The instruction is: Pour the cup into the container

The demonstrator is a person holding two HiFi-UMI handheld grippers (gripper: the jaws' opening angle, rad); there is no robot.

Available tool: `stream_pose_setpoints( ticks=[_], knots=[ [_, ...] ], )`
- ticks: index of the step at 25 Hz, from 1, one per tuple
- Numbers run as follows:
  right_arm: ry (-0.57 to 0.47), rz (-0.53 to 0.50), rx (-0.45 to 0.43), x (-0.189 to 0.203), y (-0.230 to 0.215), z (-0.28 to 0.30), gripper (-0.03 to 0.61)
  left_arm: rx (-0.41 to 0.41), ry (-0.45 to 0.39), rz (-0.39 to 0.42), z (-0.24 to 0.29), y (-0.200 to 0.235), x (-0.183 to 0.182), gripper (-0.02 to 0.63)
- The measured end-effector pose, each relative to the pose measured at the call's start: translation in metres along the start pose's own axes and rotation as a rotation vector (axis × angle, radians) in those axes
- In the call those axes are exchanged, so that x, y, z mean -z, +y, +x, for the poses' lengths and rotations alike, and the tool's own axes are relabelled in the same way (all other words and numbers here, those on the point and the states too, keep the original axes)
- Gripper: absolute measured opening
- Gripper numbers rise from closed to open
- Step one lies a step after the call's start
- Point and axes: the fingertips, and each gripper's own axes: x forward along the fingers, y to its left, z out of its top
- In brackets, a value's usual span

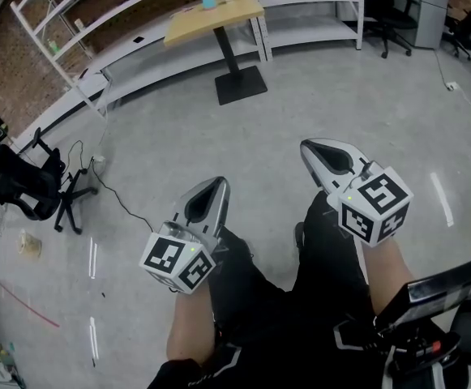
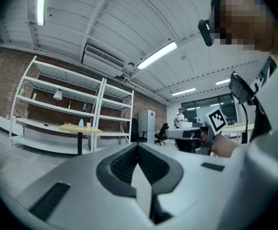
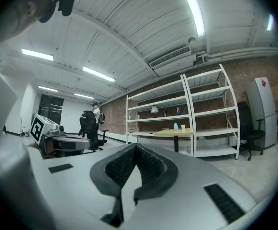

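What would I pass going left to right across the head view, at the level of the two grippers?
black office chair → left gripper → right gripper → white strip on the floor

No readable text, label, brand or number shows in any view.

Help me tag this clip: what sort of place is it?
Probably an open workshop or lab office: bare concrete floor, white metal shelving along a brick wall, a small wooden table and black office chairs.
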Motion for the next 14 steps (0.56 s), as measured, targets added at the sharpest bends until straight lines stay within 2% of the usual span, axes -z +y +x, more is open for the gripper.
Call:
stream_pose_setpoints(
  ticks=[14],
  knots=[
    [0.010, 0.002, 0.017, 0.010, -0.004, 0.005, 0.000, 0.006, 0.019, -0.009, 0.000, 0.006, 0.013, 0.000]
  ],
)
